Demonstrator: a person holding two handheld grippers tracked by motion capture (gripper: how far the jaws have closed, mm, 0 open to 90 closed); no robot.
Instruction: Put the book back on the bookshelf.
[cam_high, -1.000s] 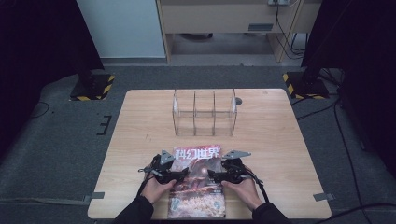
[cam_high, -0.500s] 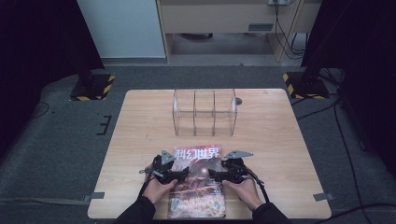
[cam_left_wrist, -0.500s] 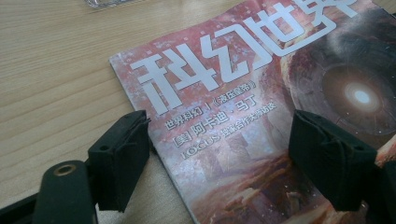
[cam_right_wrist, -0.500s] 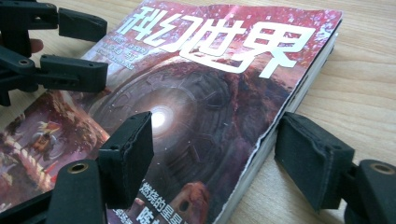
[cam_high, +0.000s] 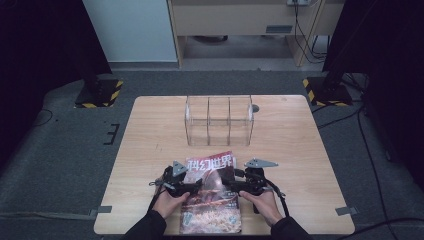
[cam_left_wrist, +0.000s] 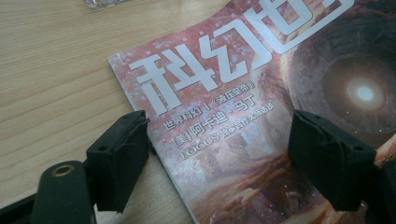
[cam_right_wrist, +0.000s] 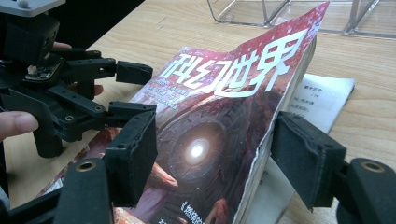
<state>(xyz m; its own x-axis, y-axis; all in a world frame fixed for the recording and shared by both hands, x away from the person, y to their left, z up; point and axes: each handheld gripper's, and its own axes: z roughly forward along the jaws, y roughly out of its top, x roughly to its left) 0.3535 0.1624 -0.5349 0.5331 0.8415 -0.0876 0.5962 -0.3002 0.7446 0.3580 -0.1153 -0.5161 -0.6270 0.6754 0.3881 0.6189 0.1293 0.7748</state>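
A magazine (cam_high: 210, 192) with a red space-art cover and large white characters lies at the table's near edge. My left gripper (cam_high: 196, 186) is open, and its jaws straddle the magazine's spine edge (cam_left_wrist: 140, 135). My right gripper (cam_high: 229, 186) is open too, with its jaws either side of the magazine's free edge (cam_right_wrist: 261, 149). That side of the cover and a thick stack of pages stands raised off a white page (cam_right_wrist: 322, 100) lying flat beneath. The left gripper (cam_right_wrist: 133, 91) also appears across the cover in the right gripper view.
A clear plastic organiser (cam_high: 219, 120) with three compartments stands on the wooden table (cam_high: 150, 150) behind the magazine, and its base edge (cam_right_wrist: 289, 16) is close to the magazine's top. Bare wood lies to both sides. Hands (cam_high: 167, 202) hold the grippers at the front edge.
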